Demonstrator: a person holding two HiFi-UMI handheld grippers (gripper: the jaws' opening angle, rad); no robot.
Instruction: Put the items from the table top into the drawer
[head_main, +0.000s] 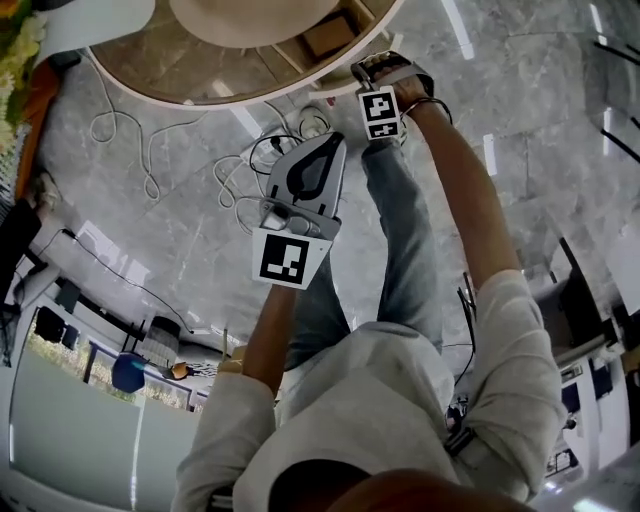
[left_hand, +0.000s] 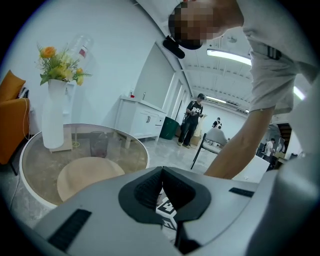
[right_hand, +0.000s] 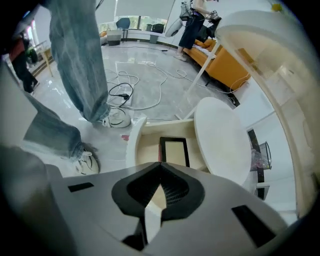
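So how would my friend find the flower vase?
Look for the round glass-topped table in the left gripper view. At its left edge stands the vase. It is tall and white with yellow and orange flowers, while its neighbours are a low clear cup and a flat beige disc.

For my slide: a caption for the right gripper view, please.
Shut right claw over open drawer holding a black-framed item.
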